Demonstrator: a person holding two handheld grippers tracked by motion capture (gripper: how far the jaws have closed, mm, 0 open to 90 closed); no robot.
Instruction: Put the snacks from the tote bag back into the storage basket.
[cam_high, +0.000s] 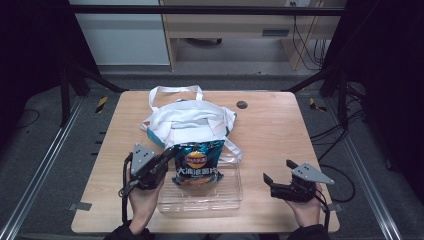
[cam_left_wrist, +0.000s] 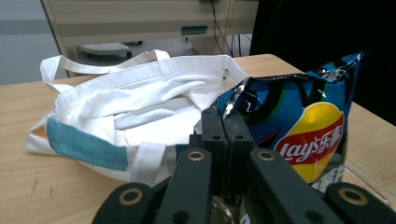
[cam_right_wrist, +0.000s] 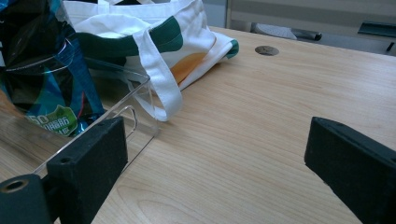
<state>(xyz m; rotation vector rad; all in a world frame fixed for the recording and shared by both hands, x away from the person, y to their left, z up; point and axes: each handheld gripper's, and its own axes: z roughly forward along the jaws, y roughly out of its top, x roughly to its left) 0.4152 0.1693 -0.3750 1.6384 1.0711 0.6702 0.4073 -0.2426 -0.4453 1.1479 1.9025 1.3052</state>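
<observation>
Chip bag (cam_high: 198, 167) is held by its top left corner in the clenched jaws of the left gripper (cam_left_wrist: 226, 135), standing up in the clear tray (cam_high: 230, 197) at the near side of the table (cam_high: 280, 125). White tote bag (cam_high: 187, 120) lies just behind it, mouth toward the chips, so the path is straight & away from the person. Right gripper (cam_high: 276, 180) is kept well apart to the right, jaws wide, nothing btw them.

The glossy blue crisp bag (cam_left_wrist: 308, 126) carries a red "Lay's" banner — followed by Chinese characters — on its yellow disc. In the right gripper view its back shows "50" — small white print on green.
</observation>
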